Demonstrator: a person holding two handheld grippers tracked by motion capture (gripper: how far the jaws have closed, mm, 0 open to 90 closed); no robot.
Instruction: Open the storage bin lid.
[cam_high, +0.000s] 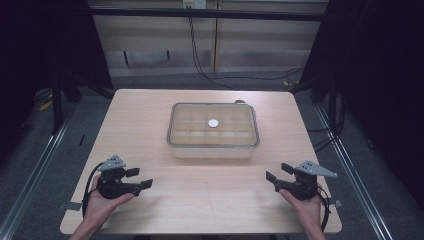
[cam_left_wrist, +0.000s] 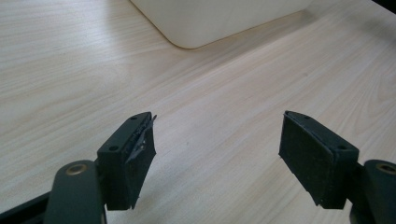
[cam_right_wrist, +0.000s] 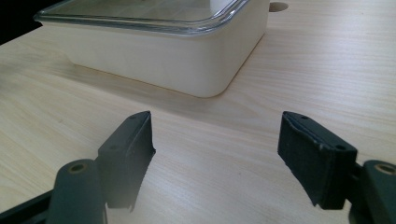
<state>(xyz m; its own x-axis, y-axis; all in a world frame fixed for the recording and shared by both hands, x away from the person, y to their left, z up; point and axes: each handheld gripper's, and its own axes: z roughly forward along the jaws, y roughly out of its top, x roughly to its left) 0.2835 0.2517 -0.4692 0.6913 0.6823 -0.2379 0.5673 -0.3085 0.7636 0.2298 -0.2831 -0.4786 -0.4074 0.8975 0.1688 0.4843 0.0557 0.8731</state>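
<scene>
A shallow cream box (cam_high: 213, 131) with a clear lid stands in the middle of the wooden table (cam_high: 150, 115). Dividers show through the lid, and a small white disc (cam_high: 213, 123) sits at its centre. My left gripper (cam_high: 139, 178) rests near the front left edge, held in a hand, open with nothing between its jaws. My right gripper (cam_high: 278, 173) sits near the front right edge, open and empty too. In the left gripper view my left gripper (cam_left_wrist: 217, 149) faces bare wood with the box's corner (cam_left_wrist: 196, 28) ahead. In the right gripper view my right gripper (cam_right_wrist: 215, 149) faces the box (cam_right_wrist: 163, 56).
A round hole (cam_right_wrist: 279, 6) in the tabletop lies just behind the box. Dark frame posts (cam_high: 57, 100) and rails stand along both sides of the table. Cables (cam_high: 200, 60) run across the floor behind it.
</scene>
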